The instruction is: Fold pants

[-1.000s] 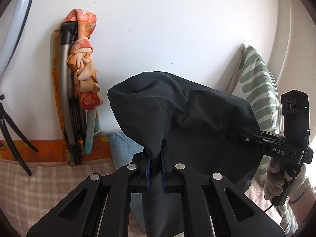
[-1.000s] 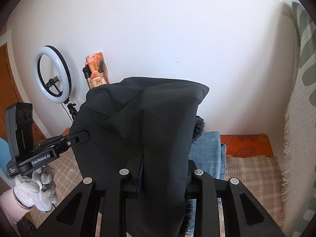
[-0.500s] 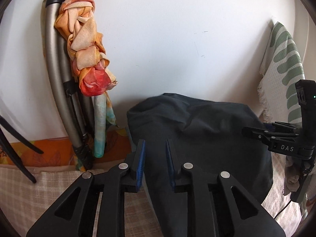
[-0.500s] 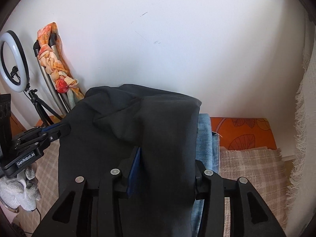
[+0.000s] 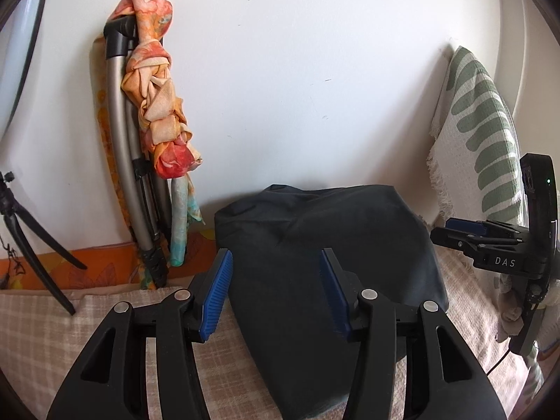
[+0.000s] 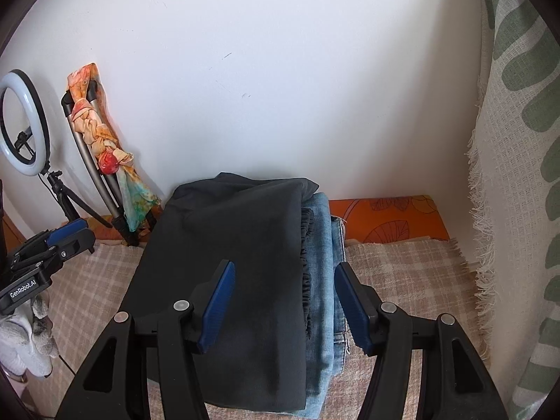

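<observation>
Both grippers clamped the hanging black pants a second ago; now the left gripper (image 5: 274, 292) and right gripper (image 6: 285, 301) have let go, jaws spread and opening wider, nothing pinched. Those black pants (image 6: 231, 273) now lie folded on top of the folded blue jeans (image 6: 323, 280), on the checked blanket (image 6: 402, 273) near the wall. That fold looks finished (one far corner bulges slightly). Each gripper tilts downward over the bundle's near edge; a gloved hand (image 6: 24, 343) carries the left one. Beyond, a ring light (image 6: 22, 122) stands.
</observation>
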`<state>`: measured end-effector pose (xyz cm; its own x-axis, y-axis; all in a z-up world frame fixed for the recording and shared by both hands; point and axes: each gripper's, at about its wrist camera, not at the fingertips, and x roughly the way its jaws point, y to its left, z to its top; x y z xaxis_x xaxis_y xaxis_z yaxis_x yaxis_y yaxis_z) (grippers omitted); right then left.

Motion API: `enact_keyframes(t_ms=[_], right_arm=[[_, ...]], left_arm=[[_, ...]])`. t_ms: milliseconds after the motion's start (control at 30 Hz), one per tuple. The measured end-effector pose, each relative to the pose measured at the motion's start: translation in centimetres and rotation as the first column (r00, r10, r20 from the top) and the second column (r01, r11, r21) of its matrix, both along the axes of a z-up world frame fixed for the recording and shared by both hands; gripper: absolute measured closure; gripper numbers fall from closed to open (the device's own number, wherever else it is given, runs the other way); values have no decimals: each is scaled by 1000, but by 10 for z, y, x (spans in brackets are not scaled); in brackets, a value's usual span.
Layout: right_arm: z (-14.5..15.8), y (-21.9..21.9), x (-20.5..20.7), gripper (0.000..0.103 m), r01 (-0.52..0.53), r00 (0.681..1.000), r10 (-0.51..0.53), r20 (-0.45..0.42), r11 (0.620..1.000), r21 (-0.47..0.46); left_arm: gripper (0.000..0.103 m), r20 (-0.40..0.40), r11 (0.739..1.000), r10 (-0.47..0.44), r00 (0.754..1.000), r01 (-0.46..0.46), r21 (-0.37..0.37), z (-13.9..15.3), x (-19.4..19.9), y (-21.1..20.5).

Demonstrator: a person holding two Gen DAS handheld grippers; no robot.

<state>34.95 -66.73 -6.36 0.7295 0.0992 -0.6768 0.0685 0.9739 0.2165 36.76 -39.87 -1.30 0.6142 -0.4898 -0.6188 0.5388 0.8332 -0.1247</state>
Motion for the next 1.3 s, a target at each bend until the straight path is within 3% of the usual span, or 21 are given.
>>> enact_keyframes(t_ms=[333,467,767,900,1300], right_arm=[[27,33,-68,28,25,997,-22,80,999,-40],[40,53,-99,19,37,994,-31,100,998,-54],[60,98,-175,10,119,985,-105,137,987,-103],[65,120,-206,1,146,981,-127,150,982,-123],[47,173,-265,0,199,969,-177,173,972,-122]], left_arm=[[44,20,1000,-4,1000,4,-19,19,-54,24],[44,35,1000,-14,999,15,-27,30,-84,34],[27,95,999,-49,994,51,-20,47,-163,68],[23,109,998,-57,992,59,-15,47,-193,84],[20,72,1000,-10,997,10,9,18,-240,124]])
